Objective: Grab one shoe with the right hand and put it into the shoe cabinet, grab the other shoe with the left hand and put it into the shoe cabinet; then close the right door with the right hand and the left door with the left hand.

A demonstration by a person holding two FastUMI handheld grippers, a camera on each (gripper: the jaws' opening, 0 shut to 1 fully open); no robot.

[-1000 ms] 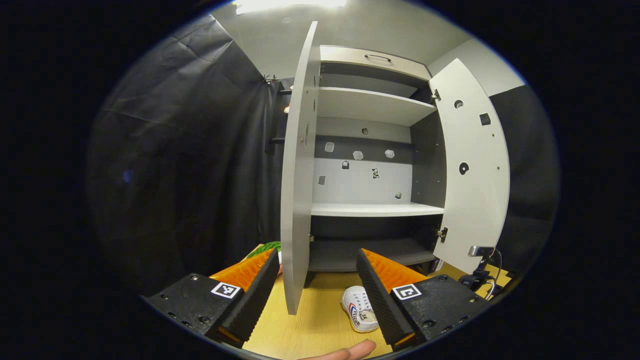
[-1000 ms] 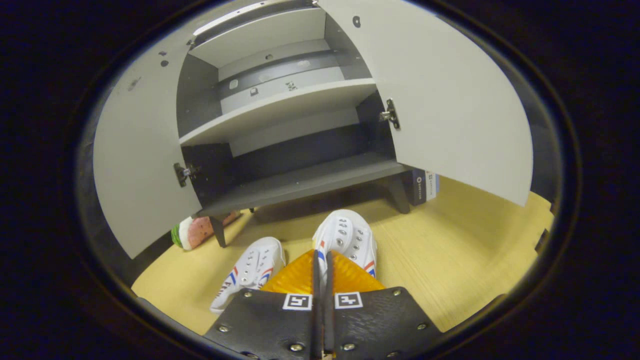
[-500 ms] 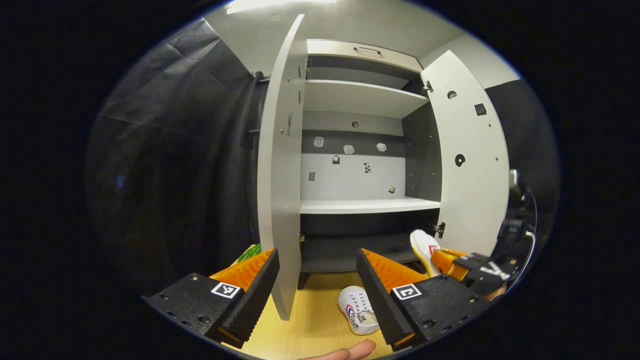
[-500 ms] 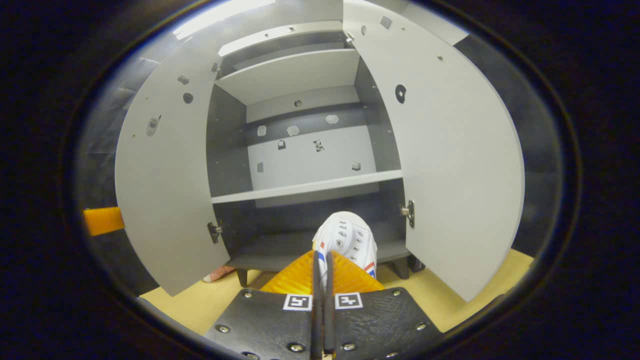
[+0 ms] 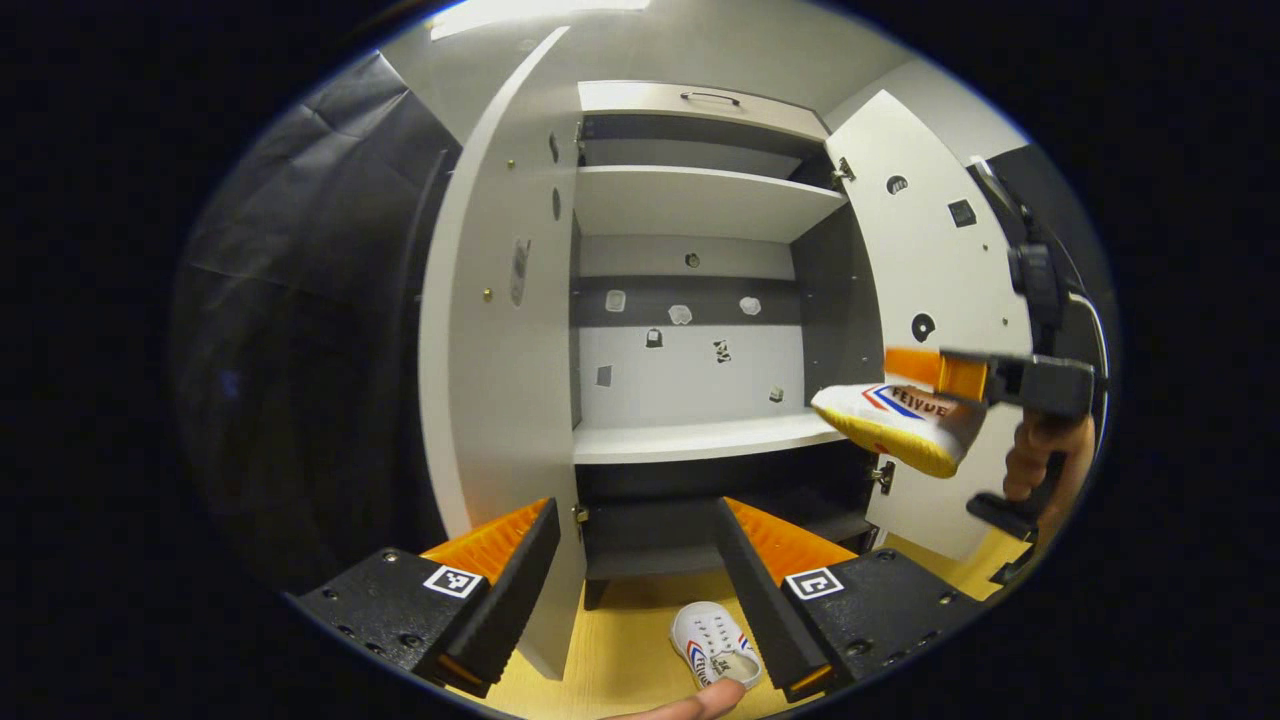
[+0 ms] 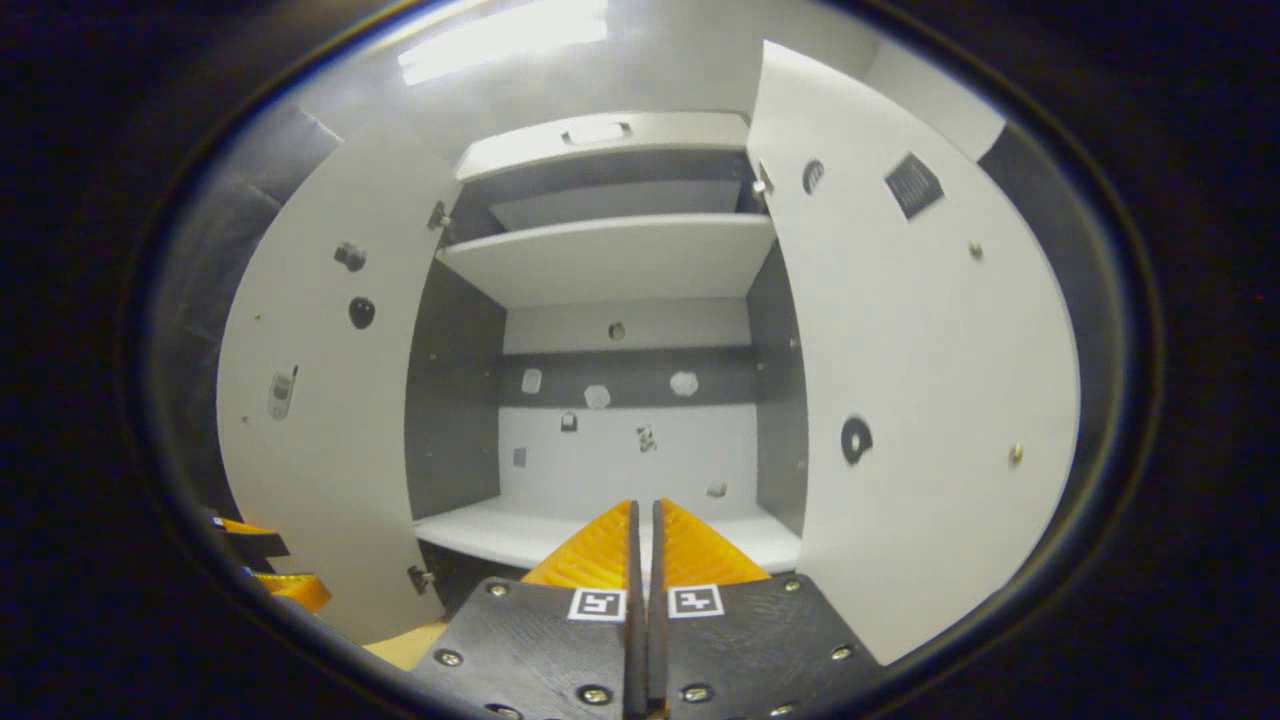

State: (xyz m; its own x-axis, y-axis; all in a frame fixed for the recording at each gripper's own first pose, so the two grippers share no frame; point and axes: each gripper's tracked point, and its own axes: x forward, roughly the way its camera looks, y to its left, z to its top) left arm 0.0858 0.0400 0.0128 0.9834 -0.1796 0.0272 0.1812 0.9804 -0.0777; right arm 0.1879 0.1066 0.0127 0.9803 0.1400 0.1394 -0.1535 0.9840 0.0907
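Your right gripper (image 5: 925, 372) pinches one shoe (image 5: 895, 420) by its heel rim, level with the cabinet's (image 5: 700, 200) middle shelf (image 5: 690, 438). It's light, soft canvas, so grip that stiffer edge. Your left gripper (image 5: 635, 585) is spread above the other shoe (image 5: 712, 645) on the floor.

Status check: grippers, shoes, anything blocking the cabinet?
Right gripper shut on shoe, level with middle shelf. Left gripper open; second shoe on floor. Doors open.

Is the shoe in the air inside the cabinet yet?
Not yet. The shoe hangs from the right gripper, just before the middle shelf, beside the right door.
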